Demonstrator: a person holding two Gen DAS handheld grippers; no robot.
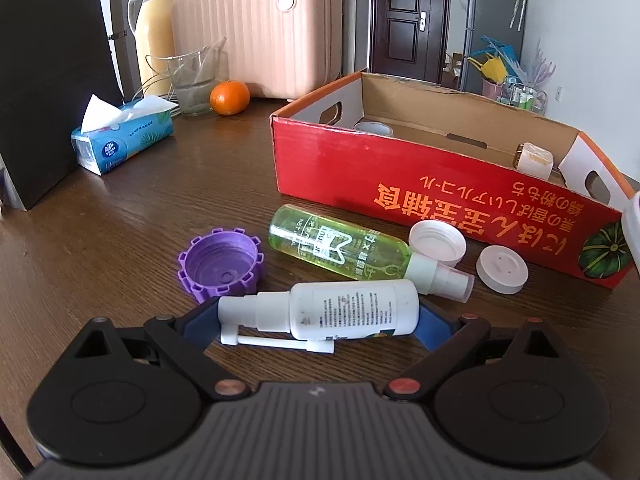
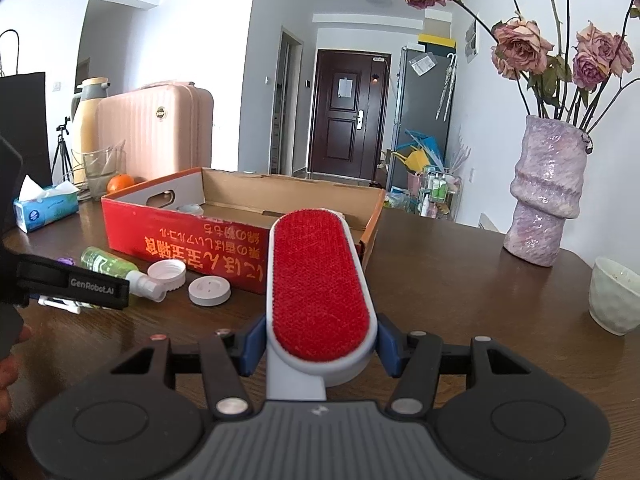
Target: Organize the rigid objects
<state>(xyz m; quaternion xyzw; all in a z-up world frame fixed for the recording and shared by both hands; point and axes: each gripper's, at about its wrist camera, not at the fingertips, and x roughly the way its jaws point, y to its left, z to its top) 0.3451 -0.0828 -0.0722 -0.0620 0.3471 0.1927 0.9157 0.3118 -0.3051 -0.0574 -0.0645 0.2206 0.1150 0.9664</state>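
Left wrist view: left gripper (image 1: 318,318) jaws spread wide around white plastic spray bottle (image 1: 320,314) lying on dark wooden worktop (image 1: 120,232), pads seemingly touching bottle ends, grip unclear; right gripper (image 2: 318,346) clenched on red-faced lint brush (image 2: 320,284); advice: squeeze ends squarely, lift clear of green spray bottle (image 1: 336,242), into red cardboard box (image 1: 400,172).

Open-topped red box (image 1: 420,184): interior largely bare, entry from above clear; tape roll (image 1: 374,129) at 1 corner, small jar (image 1: 534,159) at the other. In front: green spray bottle (image 1: 340,246), white spray bottle (image 1: 352,314), purple cap (image 1: 220,266), 2 white lids crowd the table (image 1: 120,232). Bare wood left and beside the vase (image 2: 546,192).
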